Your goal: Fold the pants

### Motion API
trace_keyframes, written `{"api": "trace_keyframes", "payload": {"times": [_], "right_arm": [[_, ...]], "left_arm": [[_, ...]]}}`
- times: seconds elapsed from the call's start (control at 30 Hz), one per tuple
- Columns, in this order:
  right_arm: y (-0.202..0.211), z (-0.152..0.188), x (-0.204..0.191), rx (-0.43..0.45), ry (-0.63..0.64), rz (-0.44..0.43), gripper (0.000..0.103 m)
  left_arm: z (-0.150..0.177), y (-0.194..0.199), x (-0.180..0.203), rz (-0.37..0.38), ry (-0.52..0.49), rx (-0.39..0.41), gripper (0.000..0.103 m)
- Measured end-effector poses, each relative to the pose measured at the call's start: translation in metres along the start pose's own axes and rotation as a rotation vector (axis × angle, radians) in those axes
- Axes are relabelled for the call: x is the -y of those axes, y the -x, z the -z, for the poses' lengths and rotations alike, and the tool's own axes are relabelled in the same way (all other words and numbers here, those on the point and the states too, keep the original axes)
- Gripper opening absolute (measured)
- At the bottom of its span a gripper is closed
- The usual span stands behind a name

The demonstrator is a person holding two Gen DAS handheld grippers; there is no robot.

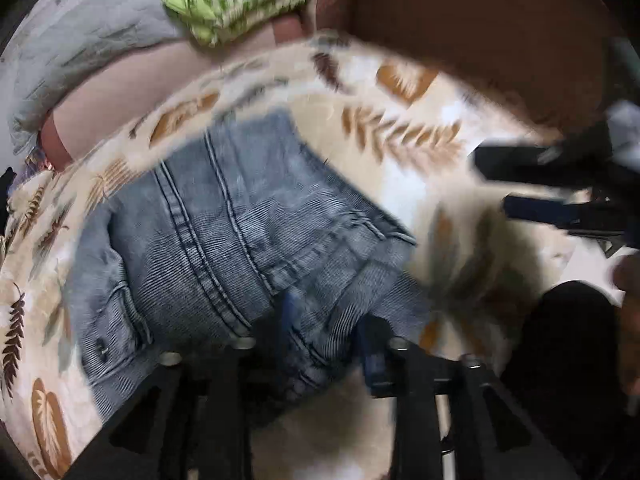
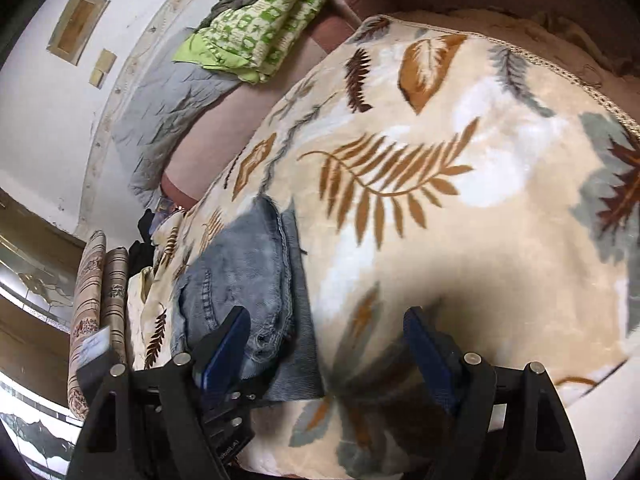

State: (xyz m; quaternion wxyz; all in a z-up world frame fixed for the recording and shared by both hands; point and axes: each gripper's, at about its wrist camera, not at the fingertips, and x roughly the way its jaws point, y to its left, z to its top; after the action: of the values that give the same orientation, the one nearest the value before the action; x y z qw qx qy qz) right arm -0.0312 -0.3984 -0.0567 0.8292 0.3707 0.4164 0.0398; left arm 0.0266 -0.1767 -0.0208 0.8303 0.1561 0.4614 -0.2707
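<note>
Blue denim pants (image 1: 224, 232) lie folded into a compact bundle on a cream blanket with a leaf print (image 1: 400, 136). My left gripper (image 1: 330, 332) hangs right over the near end of the bundle. Its blue pads (image 1: 372, 354) stand apart, with denim showing in the gap, and the view is smeared by motion. In the right wrist view the pants (image 2: 240, 264) lie at the lower left of the blanket (image 2: 460, 248). My right gripper (image 2: 328, 344) is open wide over bare blanket just right of the pants, holding nothing. The right gripper (image 1: 494, 186) also shows at the right edge of the left wrist view.
A green patterned quilt (image 2: 256, 28) and a grey sheet (image 2: 168, 108) lie at the far side on a pink mattress (image 2: 208, 136), by a white wall. Two rolled patterned cushions (image 2: 92, 320) stand at the left. A brown headboard (image 1: 480, 32) runs behind. A dark shape (image 1: 560, 340) sits at the lower right.
</note>
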Motion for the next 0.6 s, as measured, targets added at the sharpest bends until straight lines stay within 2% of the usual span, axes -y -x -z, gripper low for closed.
{"api": "trace_keyframes", "payload": {"times": [0.03, 0.1, 0.17, 0.23, 0.3, 0.33, 0.37, 0.43, 0.5, 0.6], "right_arm": [[0.003, 0.0, -0.002, 0.006, 0.013, 0.003, 0.082], [0.003, -0.001, -0.006, 0.006, 0.026, 0.002, 0.082], [0.003, -0.004, -0.018, 0.002, 0.032, -0.043, 0.082], [0.002, -0.005, -0.045, -0.01, 0.068, -0.113, 0.082], [-0.003, -0.005, -0.068, -0.039, 0.106, -0.185, 0.082], [-0.008, -0.005, -0.078, -0.056, 0.118, -0.22, 0.082], [-0.013, -0.004, -0.085, -0.072, 0.124, -0.236, 0.082], [-0.028, 0.0, -0.09, -0.113, 0.098, -0.204, 0.082], [-0.037, 0.009, -0.082, -0.162, 0.026, -0.234, 0.082], [-0.047, 0.018, -0.062, -0.207, -0.112, -0.276, 0.082]], "left_arm": [[-0.003, 0.018, -0.008, 0.059, 0.031, 0.009, 0.055], [-0.002, 0.05, -0.029, 0.08, 0.09, 0.09, 0.069], [0.005, 0.083, -0.056, 0.024, 0.172, 0.2, 0.084], [0.01, 0.101, -0.082, -0.06, 0.269, 0.258, 0.086], [0.019, 0.099, -0.113, -0.161, 0.375, 0.217, 0.086], [0.024, 0.094, -0.128, -0.184, 0.425, 0.182, 0.086], [0.029, 0.091, -0.136, -0.194, 0.463, 0.159, 0.086], [0.037, 0.085, -0.15, -0.196, 0.551, 0.136, 0.086], [0.045, 0.079, -0.153, -0.199, 0.575, 0.132, 0.086], [0.052, 0.063, -0.148, -0.177, 0.552, 0.107, 0.086]]}}
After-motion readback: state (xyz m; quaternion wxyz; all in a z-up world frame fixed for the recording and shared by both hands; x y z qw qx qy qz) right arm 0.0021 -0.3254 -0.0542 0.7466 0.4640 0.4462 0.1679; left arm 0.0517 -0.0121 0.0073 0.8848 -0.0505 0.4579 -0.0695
